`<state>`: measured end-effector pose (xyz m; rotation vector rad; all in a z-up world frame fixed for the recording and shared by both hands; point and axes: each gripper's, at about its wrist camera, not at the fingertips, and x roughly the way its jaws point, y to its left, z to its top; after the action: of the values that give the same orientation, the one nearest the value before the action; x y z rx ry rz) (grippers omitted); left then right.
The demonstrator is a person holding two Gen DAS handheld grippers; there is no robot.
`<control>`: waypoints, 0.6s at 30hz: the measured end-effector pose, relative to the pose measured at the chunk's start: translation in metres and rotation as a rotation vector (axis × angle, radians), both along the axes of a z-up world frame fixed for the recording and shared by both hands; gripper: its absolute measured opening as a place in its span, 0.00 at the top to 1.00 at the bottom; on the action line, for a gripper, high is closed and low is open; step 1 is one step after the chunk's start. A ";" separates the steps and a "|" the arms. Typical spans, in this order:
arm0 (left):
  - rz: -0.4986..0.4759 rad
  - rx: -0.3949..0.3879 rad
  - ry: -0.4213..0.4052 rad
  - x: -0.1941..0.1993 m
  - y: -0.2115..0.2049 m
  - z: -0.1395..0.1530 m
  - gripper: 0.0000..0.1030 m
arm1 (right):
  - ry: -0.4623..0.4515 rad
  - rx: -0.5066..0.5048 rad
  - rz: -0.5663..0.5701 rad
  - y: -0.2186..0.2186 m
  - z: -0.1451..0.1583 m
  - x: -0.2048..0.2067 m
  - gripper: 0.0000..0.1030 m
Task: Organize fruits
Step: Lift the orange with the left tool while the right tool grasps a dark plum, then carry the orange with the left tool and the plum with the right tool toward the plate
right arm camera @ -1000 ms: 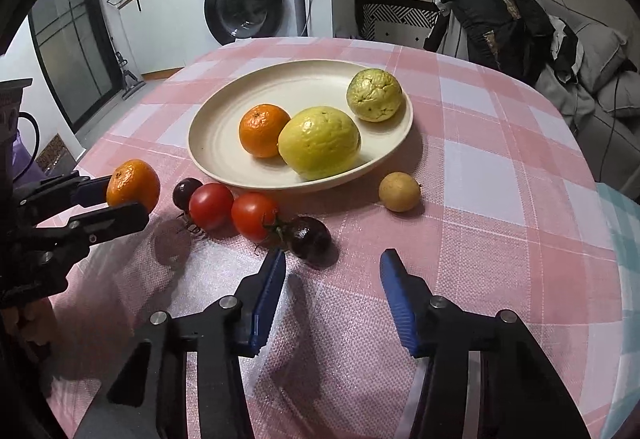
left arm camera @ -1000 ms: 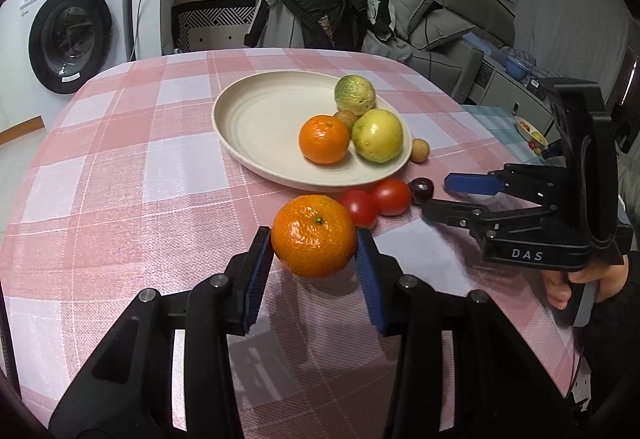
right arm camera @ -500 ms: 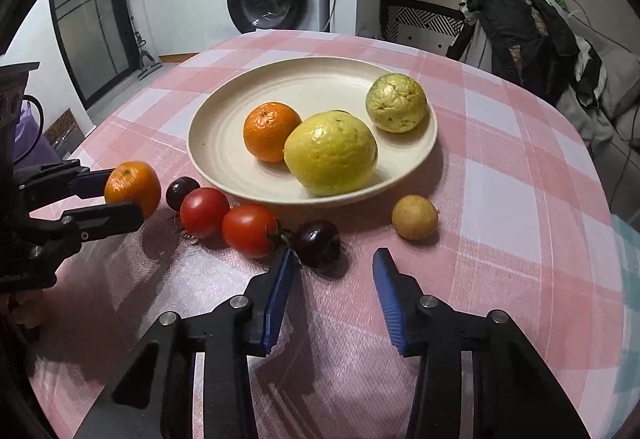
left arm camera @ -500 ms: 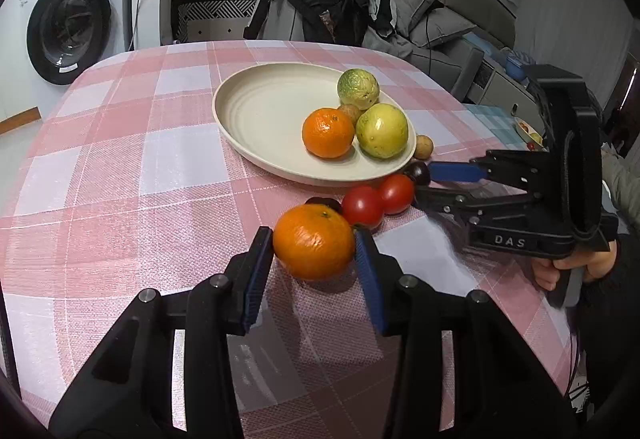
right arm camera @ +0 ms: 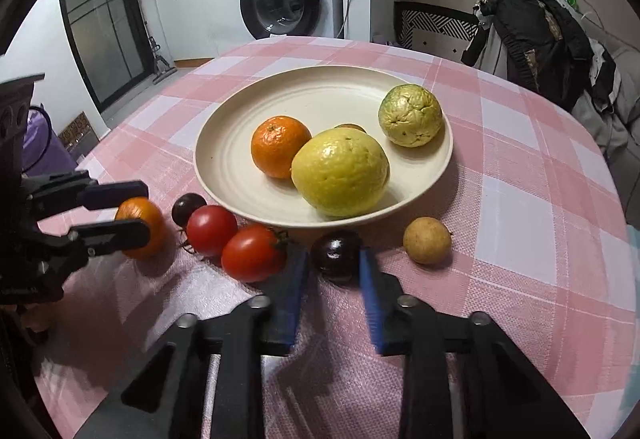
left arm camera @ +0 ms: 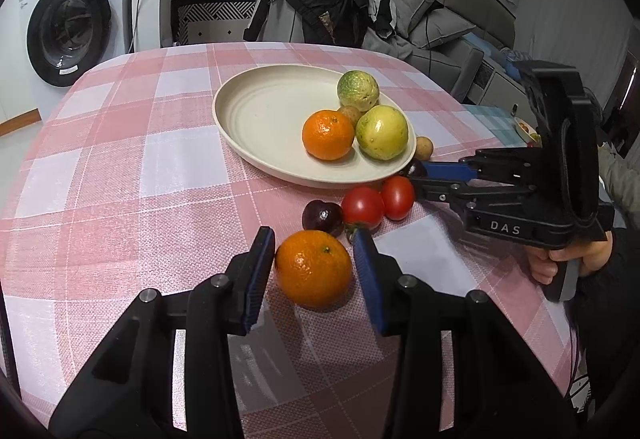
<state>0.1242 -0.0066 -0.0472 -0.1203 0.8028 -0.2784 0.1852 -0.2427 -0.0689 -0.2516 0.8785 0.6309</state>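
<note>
My left gripper [left arm camera: 314, 267] sits toward the near left edge of the tabletop [left arm camera: 120, 167], its jaws partly open and closed around the loose orange [left arm camera: 314, 269], which rests on the cloth just short of the plate [left arm camera: 256, 111]. To do this step well, I judge I should lift straight up before swinging toward the plate, so the orange clears the dark plum [left arm camera: 322, 215] and the two tomatoes [left arm camera: 378, 201] crowded just beyond it. Further right, my right gripper [right arm camera: 334, 279] has just been closing its jaws, and they now stand narrow, pressed on the small dark fruit [right arm camera: 336, 251] lying at the plate's near rim. I should keep that grip gentle, since the fruit looks soft, and mind the small tan fruit [right arm camera: 426, 240] nearby.
</note>
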 end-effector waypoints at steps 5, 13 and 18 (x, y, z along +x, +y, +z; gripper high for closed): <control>0.005 0.004 0.015 0.000 0.001 -0.002 0.63 | -0.012 0.002 -0.019 -0.009 0.002 -0.011 0.76; -0.003 0.003 0.075 0.006 0.001 -0.012 0.63 | -0.023 0.038 -0.030 -0.019 0.009 -0.026 0.76; -0.010 0.008 0.055 0.004 -0.003 -0.009 0.63 | -0.033 0.069 -0.032 -0.021 0.015 -0.034 0.76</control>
<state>0.1280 -0.0094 -0.0562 -0.1171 0.8592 -0.2828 0.1516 -0.2642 -0.0536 -0.1847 0.8261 0.6245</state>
